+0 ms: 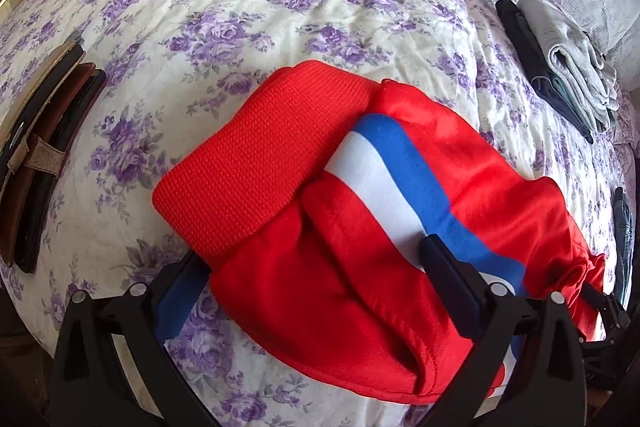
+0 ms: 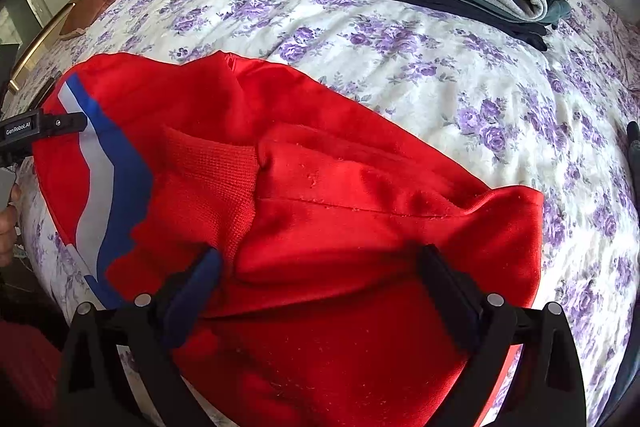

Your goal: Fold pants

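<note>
Both my tongs stand wide open over the red pants [image 2: 320, 187], gripping nothing: left gripper [image 1: 316, 267], right gripper [image 2: 320, 267]. Pants lie folded near the bed's [image 2: 440, 75] front edge.

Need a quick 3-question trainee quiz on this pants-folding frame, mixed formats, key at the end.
1. True or false: the red pants lie on a plain white sheet.
2. Multiple choice: the right gripper is A) shut on the pants, B) open with red fabric between its fingers, C) out of view.
3. Fill in: the stripe down the pants is white and ____.

Key:
1. False; the bedspread has purple flowers.
2. B
3. blue
</note>
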Tool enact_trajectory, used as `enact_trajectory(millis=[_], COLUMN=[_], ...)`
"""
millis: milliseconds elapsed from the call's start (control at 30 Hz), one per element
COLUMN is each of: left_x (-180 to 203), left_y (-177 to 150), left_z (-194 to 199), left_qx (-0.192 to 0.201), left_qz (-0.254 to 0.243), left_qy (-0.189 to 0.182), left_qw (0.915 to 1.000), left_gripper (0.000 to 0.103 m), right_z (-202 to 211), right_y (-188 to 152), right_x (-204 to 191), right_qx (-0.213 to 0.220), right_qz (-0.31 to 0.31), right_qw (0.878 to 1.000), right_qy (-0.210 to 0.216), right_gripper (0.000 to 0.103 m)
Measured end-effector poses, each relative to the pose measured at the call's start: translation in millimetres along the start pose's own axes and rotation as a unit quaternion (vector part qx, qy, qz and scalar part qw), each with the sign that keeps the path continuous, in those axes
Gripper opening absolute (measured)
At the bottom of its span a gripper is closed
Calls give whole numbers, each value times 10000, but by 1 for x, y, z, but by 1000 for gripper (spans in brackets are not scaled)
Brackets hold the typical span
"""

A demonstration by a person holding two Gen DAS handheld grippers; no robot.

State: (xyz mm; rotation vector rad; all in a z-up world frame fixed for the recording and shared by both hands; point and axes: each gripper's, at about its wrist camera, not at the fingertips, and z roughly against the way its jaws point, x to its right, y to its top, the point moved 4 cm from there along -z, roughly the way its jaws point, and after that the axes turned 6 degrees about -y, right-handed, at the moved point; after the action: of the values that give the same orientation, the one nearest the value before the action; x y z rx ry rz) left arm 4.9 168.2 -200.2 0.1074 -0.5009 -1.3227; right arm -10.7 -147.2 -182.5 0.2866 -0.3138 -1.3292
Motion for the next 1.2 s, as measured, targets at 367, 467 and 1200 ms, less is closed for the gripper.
enact_trajectory(millis=[367, 467, 1200], left_x=[0, 1, -17], left_y=[-4, -4, 2], left_z=[3, 2, 10], left_qx=[142, 132, 160], left_qz=[230, 279, 966], left_qy=[211, 279, -733], left_qw=[9994, 9991, 9925], left_gripper=[99, 99, 92], right_z=[6, 28, 14], right_y=[14, 15, -9], right_x=[3, 7, 46], right_qx=[-240, 164, -62], right_qz=[541, 681, 585], right_qw=[9980, 9974, 9979], right_qy=[223, 166, -264], right_gripper=[99, 99, 99])
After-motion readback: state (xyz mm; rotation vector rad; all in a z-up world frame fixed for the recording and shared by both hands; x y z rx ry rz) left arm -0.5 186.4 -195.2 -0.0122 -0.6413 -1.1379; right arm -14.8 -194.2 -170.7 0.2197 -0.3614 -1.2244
